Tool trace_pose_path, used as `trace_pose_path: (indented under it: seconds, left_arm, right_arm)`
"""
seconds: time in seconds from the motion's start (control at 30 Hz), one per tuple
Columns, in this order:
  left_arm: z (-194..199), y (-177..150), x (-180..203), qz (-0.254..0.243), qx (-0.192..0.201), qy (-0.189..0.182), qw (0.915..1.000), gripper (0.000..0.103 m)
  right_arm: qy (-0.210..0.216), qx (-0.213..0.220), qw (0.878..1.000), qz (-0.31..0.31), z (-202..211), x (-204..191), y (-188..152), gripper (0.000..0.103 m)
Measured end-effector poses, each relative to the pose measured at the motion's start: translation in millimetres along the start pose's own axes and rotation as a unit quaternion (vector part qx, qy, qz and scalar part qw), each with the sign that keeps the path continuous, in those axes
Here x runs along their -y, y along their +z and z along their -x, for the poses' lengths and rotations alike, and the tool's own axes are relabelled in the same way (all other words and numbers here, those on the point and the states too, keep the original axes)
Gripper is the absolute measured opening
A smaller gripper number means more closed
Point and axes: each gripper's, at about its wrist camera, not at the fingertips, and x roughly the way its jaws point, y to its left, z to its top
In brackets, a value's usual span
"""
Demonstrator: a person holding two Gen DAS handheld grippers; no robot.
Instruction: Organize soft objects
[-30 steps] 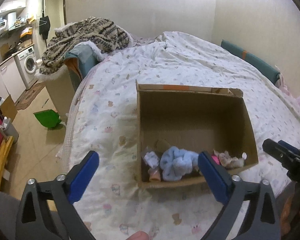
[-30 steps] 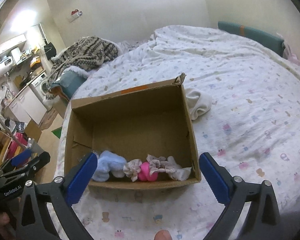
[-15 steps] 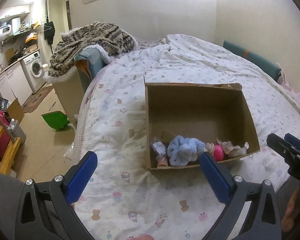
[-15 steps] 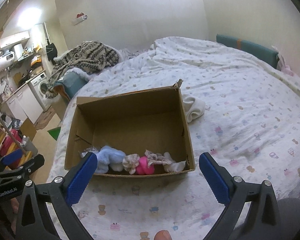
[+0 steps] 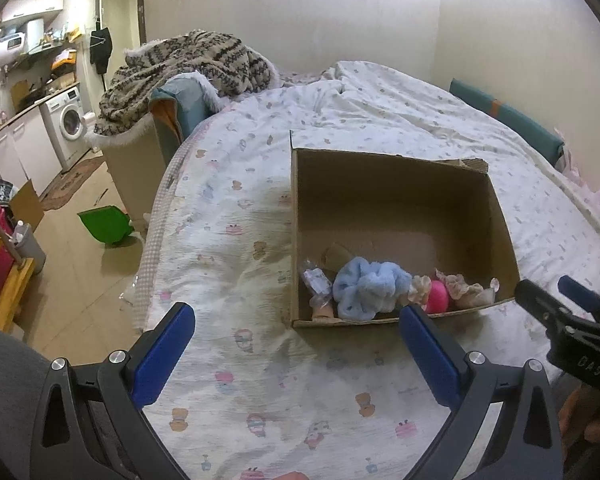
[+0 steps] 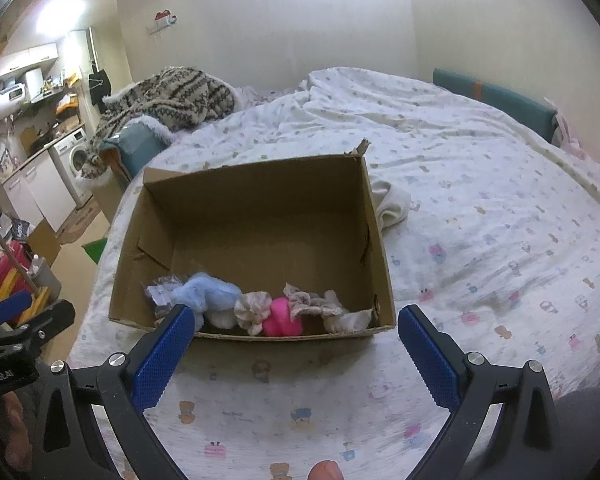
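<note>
Now your right gripper [image 6: 290, 344] and left gripper [image 5: 296, 342], both wide open and empty, face the brown cardboard box [image 6: 364, 216]; the crumpled white cloth [image 6: 392, 204] lies just beyond its right wall, nearer your right.

I count one open brown cardboard box [image 6: 260, 208], one fluffy light-blue scrunchie [image 5: 368, 286], one bright pink scrunchie [image 6: 281, 317], and one white folded cloth [image 6: 392, 204].

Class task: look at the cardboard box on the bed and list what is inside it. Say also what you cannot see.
Inside the cardboard box, along its near wall: a blue fluffy item, a beige scrunchie, a pink item, frilly pale fabrics and a small packet. The near wall hides their undersides.
</note>
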Motion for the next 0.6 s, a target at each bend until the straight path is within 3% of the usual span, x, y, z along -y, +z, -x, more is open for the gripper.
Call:
trace_pose_path:
  seconds: [0.6]
  left_arm:
    - [-1.2,0.6,0.0,0.003,-0.002,-0.009,1.0,0.102]
  right_arm:
    - [0.0,-0.005,1.0,0.002,-3.9,1.0,0.1,0.103]
